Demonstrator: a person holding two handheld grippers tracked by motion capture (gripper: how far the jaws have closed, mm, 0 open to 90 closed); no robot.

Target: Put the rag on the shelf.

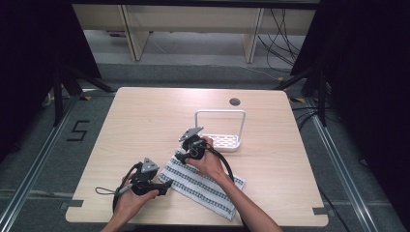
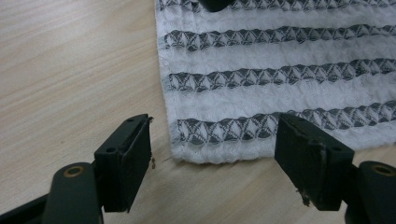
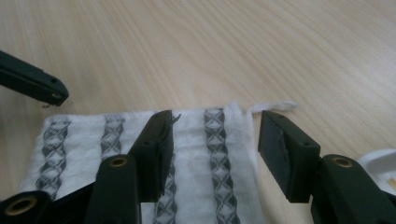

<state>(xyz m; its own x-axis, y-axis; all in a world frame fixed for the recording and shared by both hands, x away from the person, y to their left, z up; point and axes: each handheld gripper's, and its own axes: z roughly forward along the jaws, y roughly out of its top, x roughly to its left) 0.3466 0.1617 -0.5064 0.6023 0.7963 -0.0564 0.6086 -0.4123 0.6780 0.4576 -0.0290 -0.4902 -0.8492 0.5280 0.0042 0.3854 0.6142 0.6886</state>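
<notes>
Left gripper at about 7 o'clock on the table, low over the wood, jaws spread wide with nothing between them. In left gripper view, near corner of the cloth sits in the gap ahead of the jaws, pads clear of it; hem just short of the jaw tips. Lower ends of both jaws cut off by the frame edge. Dark blurred shape at 12 o'clock in that view, too cropped to identify.

Cloth white with dark patterned stripes, flat, at about 6 o'clock on the table, long axis running toward 4 o'clock. Far corner hidden under the right hand in high view.

Right gripper at table centre, over the cloth's far end. In right gripper view, jaws partly open, straddling the cloth edge; pads not pressing, no grip seen. Loose thread sticks out from the corner at 1 o'clock.

White rack with tall loop handle just beyond the right hand at 1 o'clock; a sliver of it cut off at lower right in right gripper view.
</notes>
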